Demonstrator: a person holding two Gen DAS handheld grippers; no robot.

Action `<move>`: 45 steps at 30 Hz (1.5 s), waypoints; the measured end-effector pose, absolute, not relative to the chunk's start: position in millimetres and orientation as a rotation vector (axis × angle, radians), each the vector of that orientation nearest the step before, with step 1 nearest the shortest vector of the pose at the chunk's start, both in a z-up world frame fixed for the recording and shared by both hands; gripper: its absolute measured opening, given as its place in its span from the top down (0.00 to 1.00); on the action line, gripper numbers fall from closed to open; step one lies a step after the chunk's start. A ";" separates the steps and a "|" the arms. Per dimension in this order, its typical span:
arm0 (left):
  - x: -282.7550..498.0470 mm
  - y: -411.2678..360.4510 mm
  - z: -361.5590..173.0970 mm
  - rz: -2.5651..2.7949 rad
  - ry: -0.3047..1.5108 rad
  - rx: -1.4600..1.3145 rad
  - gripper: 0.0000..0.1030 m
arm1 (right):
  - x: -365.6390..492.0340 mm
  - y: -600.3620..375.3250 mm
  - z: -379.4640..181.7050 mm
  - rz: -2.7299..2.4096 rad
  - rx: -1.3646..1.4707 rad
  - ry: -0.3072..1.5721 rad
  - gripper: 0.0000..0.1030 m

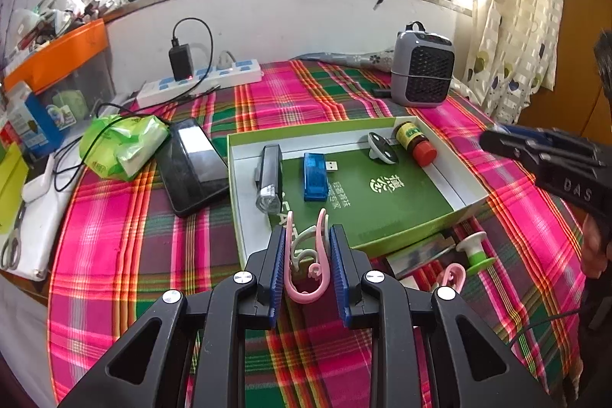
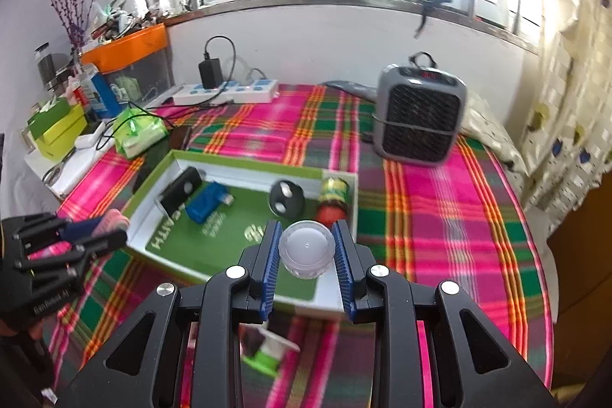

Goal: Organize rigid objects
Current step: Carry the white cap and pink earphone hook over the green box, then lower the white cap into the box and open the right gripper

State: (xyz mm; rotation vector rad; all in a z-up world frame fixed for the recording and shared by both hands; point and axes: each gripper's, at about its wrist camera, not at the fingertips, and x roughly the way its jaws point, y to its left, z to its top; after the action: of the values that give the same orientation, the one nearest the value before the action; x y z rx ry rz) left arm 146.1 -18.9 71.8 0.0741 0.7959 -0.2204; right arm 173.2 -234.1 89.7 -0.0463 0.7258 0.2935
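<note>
Left gripper (image 1: pixel 308 257) is pinching a pink hook-shaped clip (image 1: pixel 306 270), with a white piece of like form beside it between the pads; the clip's long axis runs forward along the fingers. Directly ahead and below lies the green box (image 1: pixel 470 195), its near edge just beyond the fingertips, so release calls for a short forward carry. Right gripper (image 2: pixel 306 251) is closed on a clear round cap (image 2: pixel 306 247), held over the box's near edge, with the red-capped bottle (image 2: pixel 332 203) and black disc (image 2: pixel 286 203) just ahead. Both hands appear equally near the box. Only the left wrist view shows a green-and-white spool (image 1: pixel 474 249) and a second pink clip (image 1: pixel 453 276) lying outside the box, to the gripper's right.
</note>
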 end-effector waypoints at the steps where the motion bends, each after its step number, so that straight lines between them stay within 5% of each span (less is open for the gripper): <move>1: 147.9 -19.2 71.0 -0.220 0.798 0.073 0.79 | 177.9 -230.7 90.7 0.304 -0.048 0.727 0.72; 45: 204.9 -24.9 30.8 -0.223 0.894 0.090 0.79 | 297.7 -147.9 23.0 0.485 -0.095 0.983 0.72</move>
State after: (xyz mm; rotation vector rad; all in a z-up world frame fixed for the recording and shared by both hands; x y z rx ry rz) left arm 204.9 -24.9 30.8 0.0901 0.8941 -0.2234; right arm 297.7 -147.9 23.0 -0.0952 0.9831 0.4855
